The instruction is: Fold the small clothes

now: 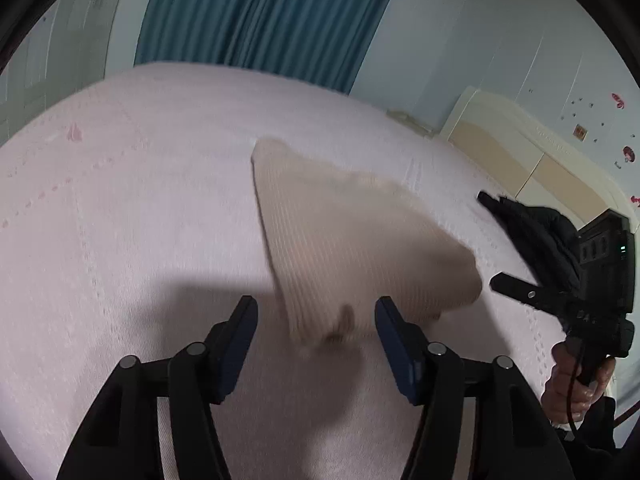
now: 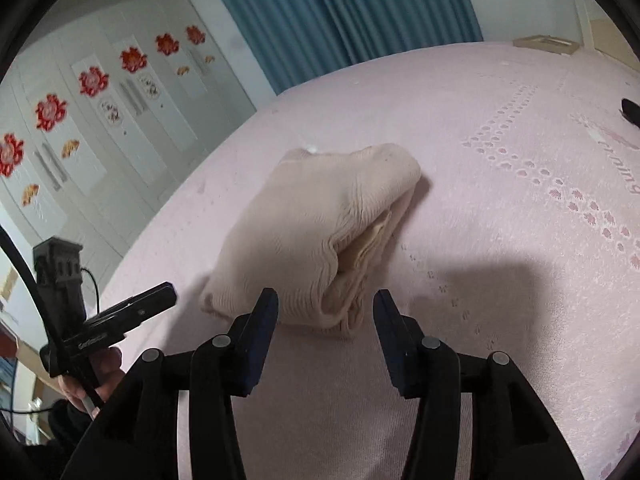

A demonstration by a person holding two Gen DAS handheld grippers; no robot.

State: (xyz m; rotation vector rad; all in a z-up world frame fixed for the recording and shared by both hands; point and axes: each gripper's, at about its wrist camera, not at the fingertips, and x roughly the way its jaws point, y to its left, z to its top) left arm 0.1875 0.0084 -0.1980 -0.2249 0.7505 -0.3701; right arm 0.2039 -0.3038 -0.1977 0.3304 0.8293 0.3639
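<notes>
A small beige ribbed garment (image 1: 340,248) lies folded into a compact bundle on the pink bedspread (image 1: 120,200). In the right wrist view the garment (image 2: 320,224) shows stacked layers at its near edge. My left gripper (image 1: 316,312) is open and empty, its fingertips just short of the garment's near corner. My right gripper (image 2: 326,306) is open and empty, its fingertips at the garment's near edge. The right gripper also shows at the right edge of the left wrist view (image 1: 516,290), beside the garment. The left gripper shows at the left of the right wrist view (image 2: 156,300).
A black garment (image 1: 532,232) lies on the bed to the right of the beige one. A cream headboard (image 1: 540,160) stands at the far right. A teal curtain (image 1: 260,12) hangs behind the bed. White wardrobe doors (image 2: 100,120) with red flower stickers line the left.
</notes>
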